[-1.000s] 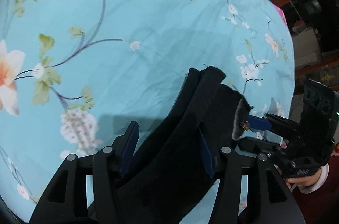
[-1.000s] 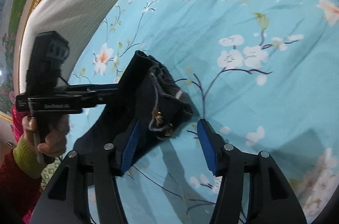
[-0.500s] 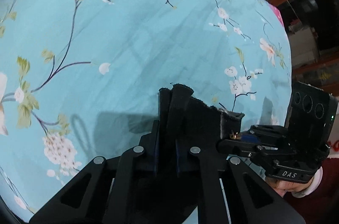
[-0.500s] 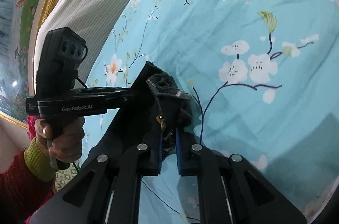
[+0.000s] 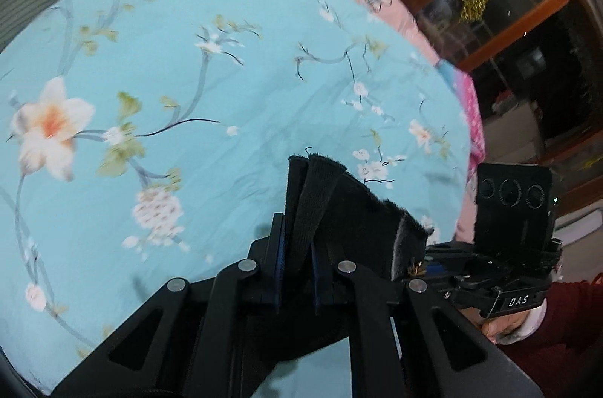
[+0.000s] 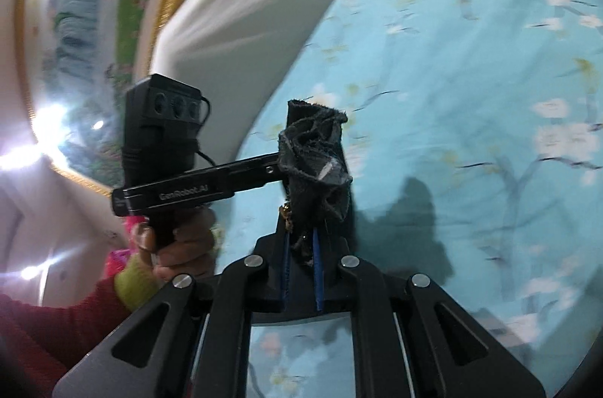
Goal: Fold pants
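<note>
Now both grippers (image 5: 296,270) (image 6: 301,260) pinch the pants (image 5: 350,205) edge above bedsheet (image 5: 188,77).

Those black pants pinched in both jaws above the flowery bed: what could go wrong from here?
The left gripper holds only a stacked edge of the pants, so a layer might slip out.

The right gripper pinches a crumpled bunch near the zipper pull, so the fold may come out lopsided.

Both grips sit close together, so loose cloth could drag and wrinkle on the bedsheet.
</note>
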The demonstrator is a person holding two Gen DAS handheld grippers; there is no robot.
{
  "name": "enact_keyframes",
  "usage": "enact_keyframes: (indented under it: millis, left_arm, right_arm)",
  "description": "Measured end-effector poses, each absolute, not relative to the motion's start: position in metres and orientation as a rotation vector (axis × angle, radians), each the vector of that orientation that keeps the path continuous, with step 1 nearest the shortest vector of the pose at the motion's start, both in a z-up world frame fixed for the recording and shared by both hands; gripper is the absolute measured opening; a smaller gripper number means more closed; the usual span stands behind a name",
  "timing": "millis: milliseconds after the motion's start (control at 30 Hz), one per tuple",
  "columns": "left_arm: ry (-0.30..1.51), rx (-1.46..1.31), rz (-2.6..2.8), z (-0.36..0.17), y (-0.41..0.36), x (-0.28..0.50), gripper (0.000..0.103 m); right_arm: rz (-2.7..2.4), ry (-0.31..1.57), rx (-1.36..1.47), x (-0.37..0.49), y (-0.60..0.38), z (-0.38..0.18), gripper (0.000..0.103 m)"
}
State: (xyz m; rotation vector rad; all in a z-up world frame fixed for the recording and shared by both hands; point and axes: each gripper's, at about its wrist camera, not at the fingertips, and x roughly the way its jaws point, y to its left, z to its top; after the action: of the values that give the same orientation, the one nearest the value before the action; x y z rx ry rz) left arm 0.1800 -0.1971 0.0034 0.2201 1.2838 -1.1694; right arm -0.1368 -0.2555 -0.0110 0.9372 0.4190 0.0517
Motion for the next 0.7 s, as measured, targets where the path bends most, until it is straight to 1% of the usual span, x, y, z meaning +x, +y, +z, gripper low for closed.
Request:
enact_keyframes:
  millis: [200, 333, 467, 700]
  left_arm:
    - [1.242, 0.114, -1.143, 0.019, -0.124, 0.184, 0.01]
    - [1.244, 0.048, -1.103, 0.014, -0.077, 0.188, 0.01]
    - [1.251, 0.015, -1.057, 0.0, -0.037, 0.189, 0.01]
    - [1.303, -0.07, -0.96, -0.043, 0.012, 0.191, 0.009]
  right_arm:
    - [0.173, 0.47, 0.886, -0.101, -0.205, 0.001, 0.011]
    - [0.214, 0.524, 0.858, -0.077, -0.174, -0.004, 0.011]
    - [0.241, 0.589, 0.818, -0.053, -0.146, -0.014, 0.011]
    - [0.242, 0.714, 0.764, -0.022, -0.111, -0.044, 0.011]
